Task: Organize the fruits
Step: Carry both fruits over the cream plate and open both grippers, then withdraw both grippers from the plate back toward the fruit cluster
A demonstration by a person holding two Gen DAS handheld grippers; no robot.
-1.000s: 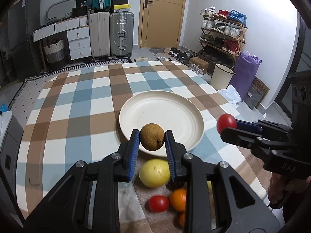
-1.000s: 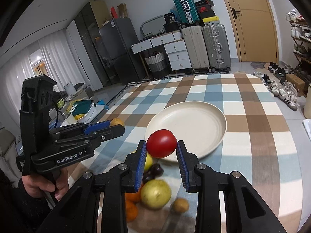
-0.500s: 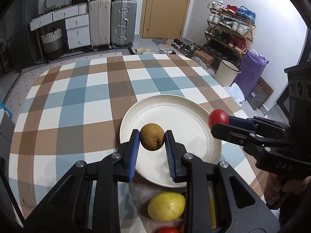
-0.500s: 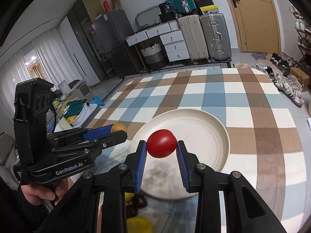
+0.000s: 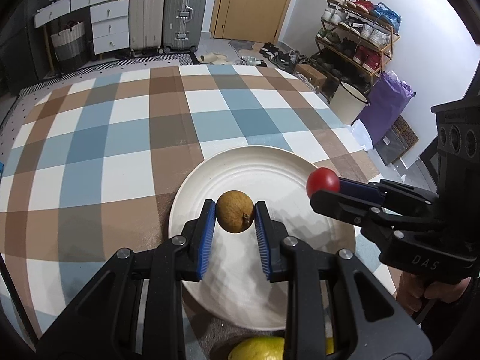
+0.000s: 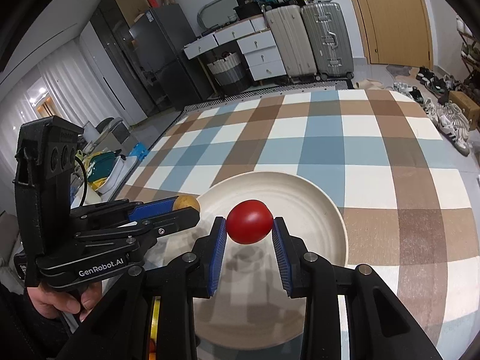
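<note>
Lying nearest, at the bottom edge of the left wrist view, a yellow fruit (image 5: 257, 348) sat on the checked tablecloth (image 5: 120, 138) just short of the plate, seemingly one of those awaiting their turn. Above it, the left gripper (image 5: 235, 214) had its blue pads pinched on a brown fruit (image 5: 235, 211), round, dull and rough-skinned with a small stem nub, held clear over the near part of the cream plate (image 5: 270, 162). That height was probably kept so the fruit could be lowered and not dropped. Beside it, the right gripper (image 6: 249, 225) had its jaws closed narrowly around a red tomato (image 6: 249, 221), smooth and glossy, also hanging above the plate's ribbed surface. Both pieces were likely carried together so that they could be set down well apart. Nothing rested on the plate. Beyond stretched bare cloth, then suitcases (image 5: 163, 12) against the far wall.
</note>
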